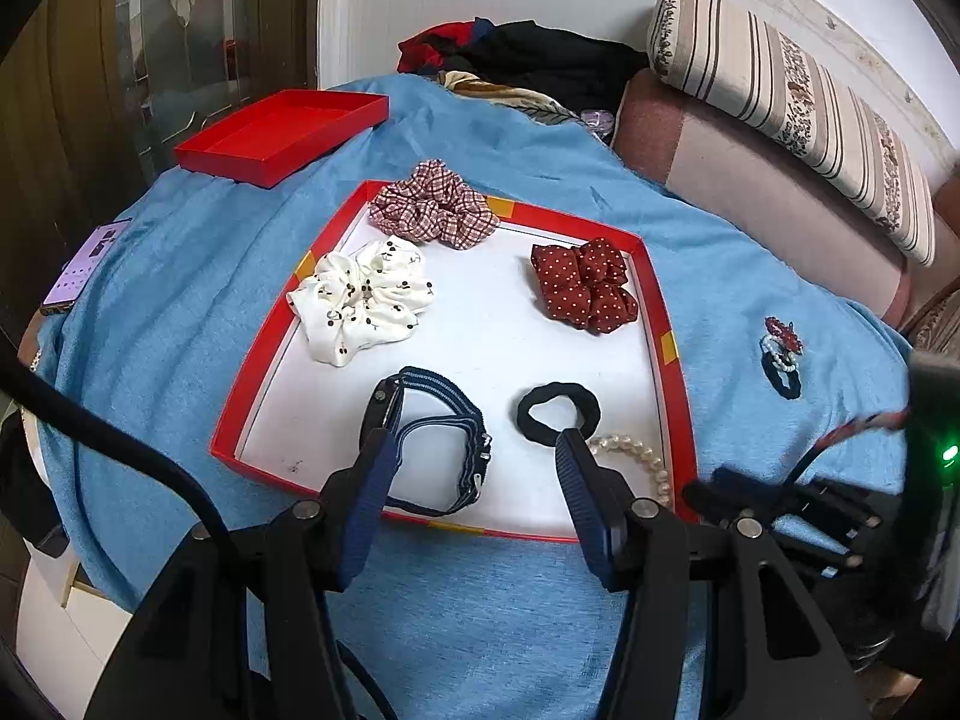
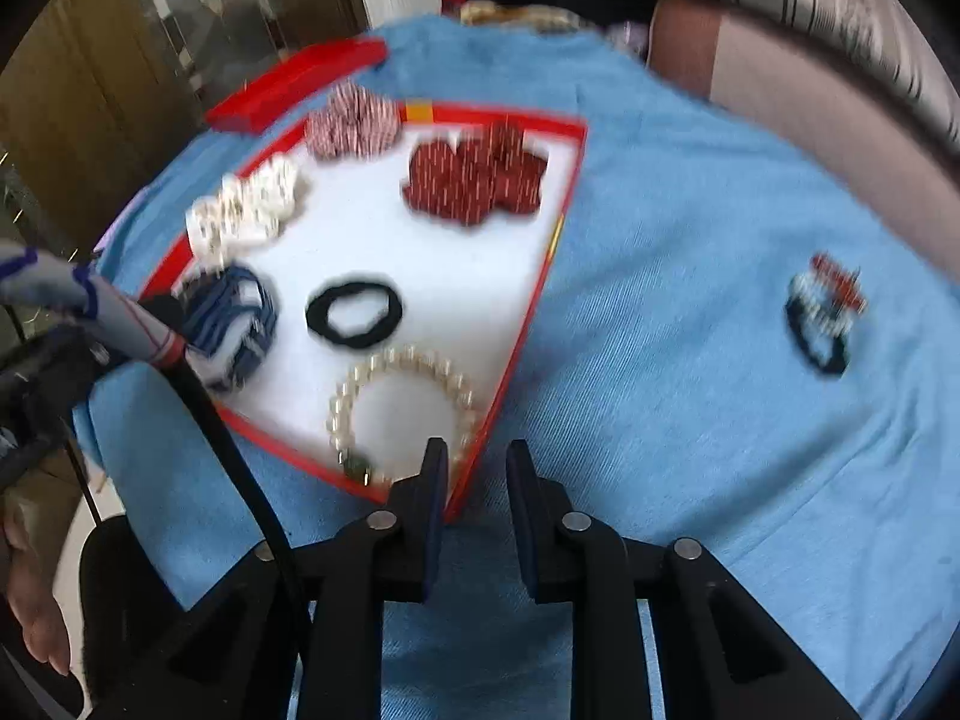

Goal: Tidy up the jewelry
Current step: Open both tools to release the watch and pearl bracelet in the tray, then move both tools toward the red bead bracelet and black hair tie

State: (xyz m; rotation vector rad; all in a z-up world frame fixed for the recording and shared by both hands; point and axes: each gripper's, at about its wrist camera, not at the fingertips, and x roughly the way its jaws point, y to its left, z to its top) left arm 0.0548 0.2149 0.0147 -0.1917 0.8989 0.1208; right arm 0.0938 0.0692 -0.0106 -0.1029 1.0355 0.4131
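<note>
A red tray (image 1: 655,300) with a white floor lies on a blue cloth. In it are a checked scrunchie (image 1: 432,204), a white spotted one (image 1: 363,300), a red dotted one (image 1: 585,285), a blue striped band (image 1: 420,375), a black hair tie (image 1: 525,414) and a pearl bracelet (image 1: 636,450). My left gripper (image 1: 474,450) hovers open over the tray's near edge, holding nothing. My right gripper (image 2: 477,450) stands open and empty at the tray's near right corner, just beside the pearl bracelet (image 2: 408,354). A small cluster of hair ties (image 2: 825,312) lies on the cloth outside the tray, to the right.
A red lid (image 1: 282,135) sits at the far left of the blue cloth (image 1: 750,252). A phone (image 1: 84,264) lies near the left edge. Piled clothes (image 1: 540,60) and a striped cushion (image 1: 792,96) on a sofa border the back and right.
</note>
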